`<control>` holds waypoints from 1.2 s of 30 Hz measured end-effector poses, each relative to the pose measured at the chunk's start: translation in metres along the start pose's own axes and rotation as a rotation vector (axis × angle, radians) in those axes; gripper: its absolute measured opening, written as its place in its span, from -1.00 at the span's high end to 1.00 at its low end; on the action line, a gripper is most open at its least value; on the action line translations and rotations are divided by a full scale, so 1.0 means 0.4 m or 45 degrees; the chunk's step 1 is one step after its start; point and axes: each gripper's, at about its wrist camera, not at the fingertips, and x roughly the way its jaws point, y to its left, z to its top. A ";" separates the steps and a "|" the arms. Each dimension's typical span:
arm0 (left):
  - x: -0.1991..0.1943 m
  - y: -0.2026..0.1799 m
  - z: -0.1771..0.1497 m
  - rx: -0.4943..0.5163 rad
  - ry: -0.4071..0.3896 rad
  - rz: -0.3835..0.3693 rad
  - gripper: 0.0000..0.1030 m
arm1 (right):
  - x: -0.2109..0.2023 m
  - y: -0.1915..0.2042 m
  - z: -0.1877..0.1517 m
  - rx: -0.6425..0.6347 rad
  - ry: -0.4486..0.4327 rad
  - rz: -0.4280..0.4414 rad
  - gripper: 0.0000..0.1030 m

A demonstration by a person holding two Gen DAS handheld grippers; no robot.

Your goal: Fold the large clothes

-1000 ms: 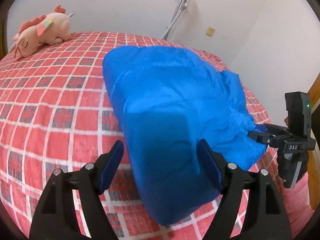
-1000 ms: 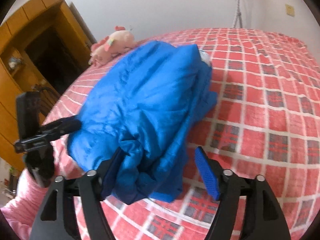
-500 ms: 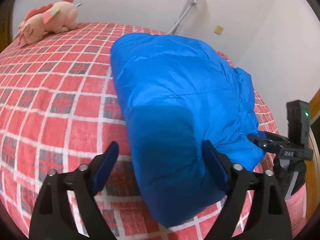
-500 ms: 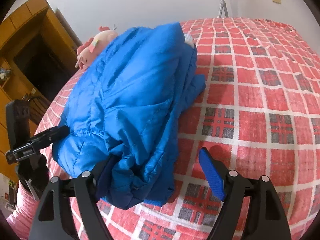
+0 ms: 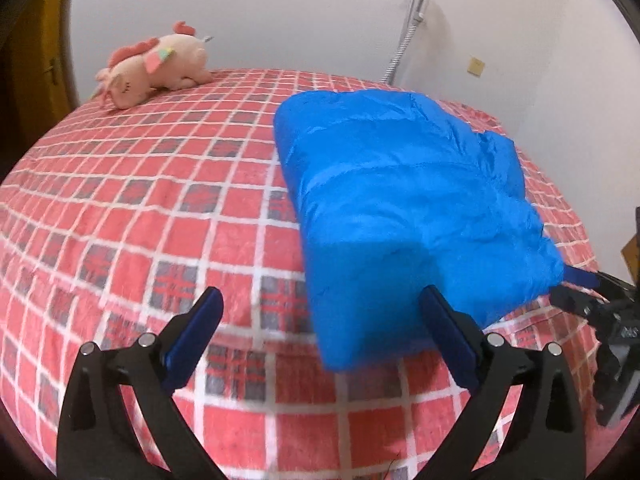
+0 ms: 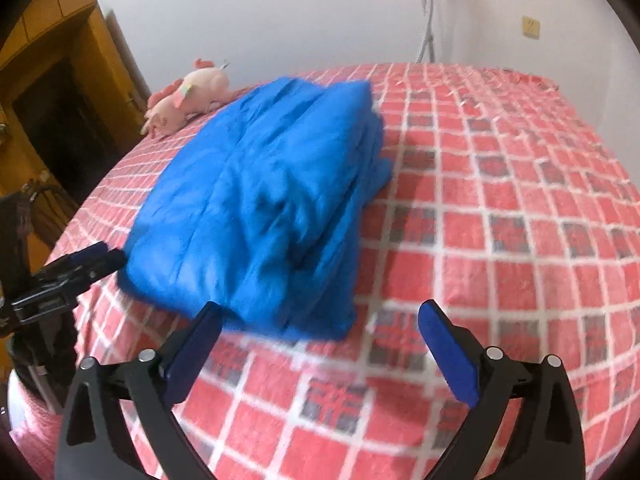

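Blue jacket (image 5: 404, 200) folded on the checked bed (image 5: 140, 208), long axis running away from both claws; left gripper (image 5: 320, 340) and right gripper (image 6: 320, 344) just opened wide, gripping nothing, jacket's near end just ahead.

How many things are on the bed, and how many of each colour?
Blue: 1, the folded blue jacket
Pink: 1, the pink plush toy
Total: 2 things on the red checked bed
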 end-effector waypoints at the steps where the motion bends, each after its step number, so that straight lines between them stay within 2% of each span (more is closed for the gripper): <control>1: -0.005 -0.008 -0.005 0.016 0.000 0.019 -0.89 | -0.002 0.009 -0.010 -0.011 -0.001 -0.008 -0.91; 14: -0.081 -0.048 -0.099 0.038 -0.007 0.166 -0.89 | -0.046 0.069 -0.085 -0.043 -0.022 -0.087 -0.92; 25: -0.168 -0.069 -0.123 0.047 -0.073 0.189 -0.89 | -0.101 0.104 -0.107 -0.058 -0.043 -0.104 -0.92; 36: -0.217 -0.094 -0.133 0.066 -0.089 0.223 -0.89 | -0.129 0.126 -0.119 -0.057 -0.021 -0.190 -0.92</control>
